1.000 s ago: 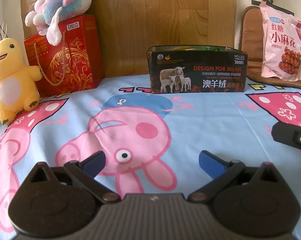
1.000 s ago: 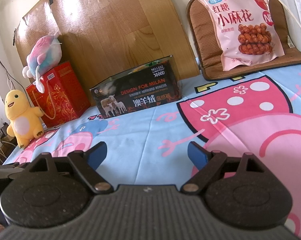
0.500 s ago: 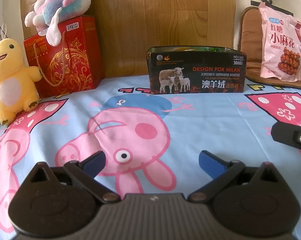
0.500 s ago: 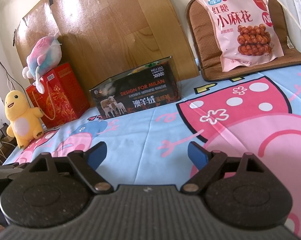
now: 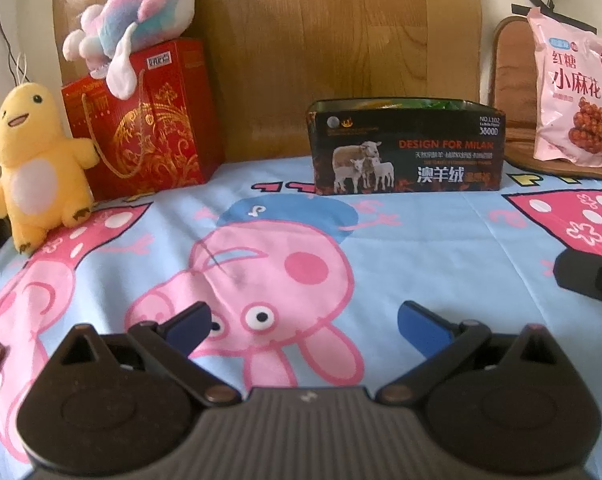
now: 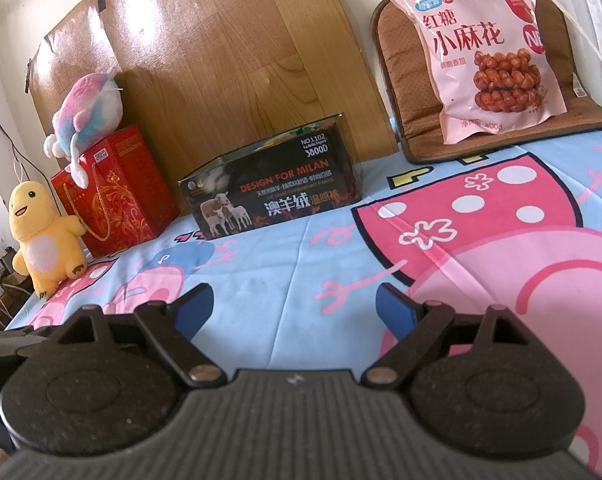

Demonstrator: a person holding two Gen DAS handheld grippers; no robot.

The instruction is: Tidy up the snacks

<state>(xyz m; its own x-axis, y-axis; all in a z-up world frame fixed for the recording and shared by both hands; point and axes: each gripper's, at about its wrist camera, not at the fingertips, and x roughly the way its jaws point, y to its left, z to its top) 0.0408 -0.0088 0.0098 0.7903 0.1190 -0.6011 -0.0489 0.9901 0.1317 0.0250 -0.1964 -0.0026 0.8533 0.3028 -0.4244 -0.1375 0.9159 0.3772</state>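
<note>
— Where are your claws?

— My left claw (image 5: 303, 322) hangs low over the cartoon pig bedsheet (image 5: 441, 240), fingers spread wide, nothing between them. My right claw (image 6: 295, 308) is the same: released, blue pads (image 6: 395, 312) apart, empty, above the sheet.

— And the snacks?

— The pink snack bag (image 6: 481, 52) stands upright, leaning against a brown cushion (image 6: 405, 80) at the far right of the bed, well apart from both claws. The dark box with sheep on it (image 5: 407, 146) sits open-topped against the wooden board (image 5: 333, 40), between the bag and the red gift bag (image 5: 141, 120). Something yellow and green shows at its rim; I cannot tell what.

— Anything else?

— A yellow plush toy (image 5: 33, 164) stands beside the red gift bag, touching it, and a pink-and-blue plush (image 5: 141, 16) lies on top of it.
</note>
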